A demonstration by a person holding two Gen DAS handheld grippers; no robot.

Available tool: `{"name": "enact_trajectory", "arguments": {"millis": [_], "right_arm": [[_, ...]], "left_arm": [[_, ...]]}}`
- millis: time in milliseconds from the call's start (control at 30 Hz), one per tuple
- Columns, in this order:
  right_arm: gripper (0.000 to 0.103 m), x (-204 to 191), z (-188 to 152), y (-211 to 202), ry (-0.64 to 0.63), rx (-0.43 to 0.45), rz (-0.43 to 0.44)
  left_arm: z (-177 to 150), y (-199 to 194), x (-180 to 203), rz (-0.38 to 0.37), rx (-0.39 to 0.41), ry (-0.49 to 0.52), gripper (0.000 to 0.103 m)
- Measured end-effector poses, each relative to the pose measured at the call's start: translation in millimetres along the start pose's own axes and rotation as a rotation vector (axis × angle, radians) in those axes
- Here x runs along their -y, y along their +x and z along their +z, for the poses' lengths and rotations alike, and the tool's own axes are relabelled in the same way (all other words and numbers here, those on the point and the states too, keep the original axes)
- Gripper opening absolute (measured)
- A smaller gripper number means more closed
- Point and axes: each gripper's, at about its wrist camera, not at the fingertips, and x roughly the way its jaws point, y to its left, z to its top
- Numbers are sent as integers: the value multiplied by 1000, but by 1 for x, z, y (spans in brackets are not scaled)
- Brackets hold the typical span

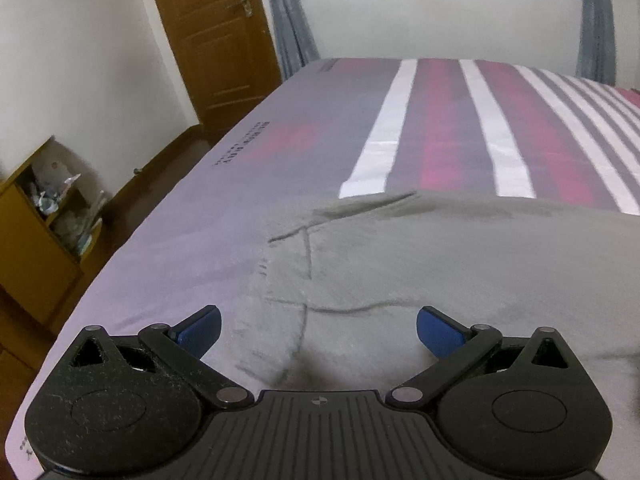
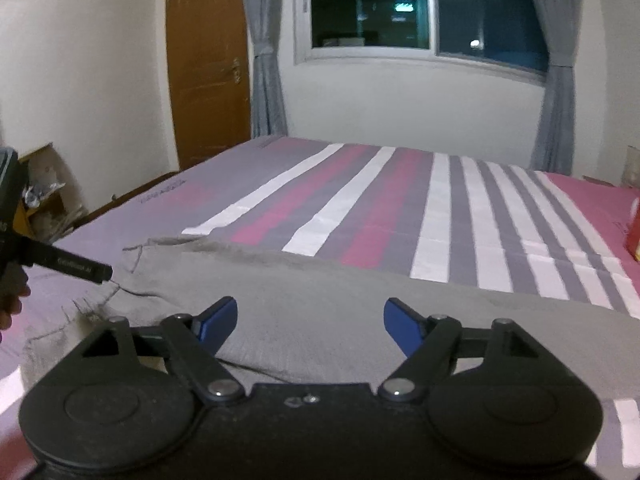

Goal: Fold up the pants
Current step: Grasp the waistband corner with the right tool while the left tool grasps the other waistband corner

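Both tools are spread with nothing between the blue pads: left gripper [image 1: 318, 330] sits at the bottom centre of its view over the grey pants [image 1: 460, 280], right gripper [image 2: 310, 322] likewise in its own view, neither clamped on cloth. Pants lie flat across the near end of the bed [image 1: 180, 220], filling the lower half of both views; what looks like a seamed, pocketed end shows at centre left in the left wrist view, rest runs off to the right edge. No fold visible, far edge just rumpled at mid frame, so I'd call the task at the start or between folds: grab, lift-over and smoothing all still to do. Can't tell whether this is one layer or legs already stacked. Around: striped sheet [image 2: 440, 208] beyond the pants is bare, wooden door [image 1: 212, 32] upper left, curtains [image 2: 264, 60] and dark window [image 2: 420, 4] at top, cluttered shelf [image 1: 48, 208] at far left, something red [image 2: 634, 232] at the right edge, well apart from the pants. Nothing blocks the fold.
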Motion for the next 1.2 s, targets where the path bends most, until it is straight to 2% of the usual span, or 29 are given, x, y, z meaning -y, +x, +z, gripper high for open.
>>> {"name": "enact_trajectory", "arguments": {"millis": [267, 667, 700, 767, 867, 900, 967, 1067, 1200], "right_arm": [[74, 0, 9, 69, -54, -62, 56], [71, 8, 23, 176, -117, -166, 133], [71, 9, 25, 183, -121, -173, 136], [71, 8, 29, 198, -142, -184, 147], [66, 8, 34, 220, -184, -211, 147], [61, 8, 35, 227, -191, -221, 147], [54, 12, 37, 239, -188, -245, 156], [54, 17, 40, 253, -184, -270, 170], [56, 13, 42, 268, -257, -313, 183]], "left_arm": [[20, 63, -10, 16, -64, -51, 103], [46, 135, -3, 29, -98, 1, 102], [48, 138, -2, 27, -101, 3, 101], [50, 147, -1, 6, -121, 10, 80], [52, 160, 1, -5, -148, 9, 77], [52, 162, 2, -4, -148, 11, 76], [52, 167, 3, -15, -146, 20, 67], [54, 170, 3, -34, -150, 22, 62], [55, 171, -1, -40, -157, 22, 61]]}}
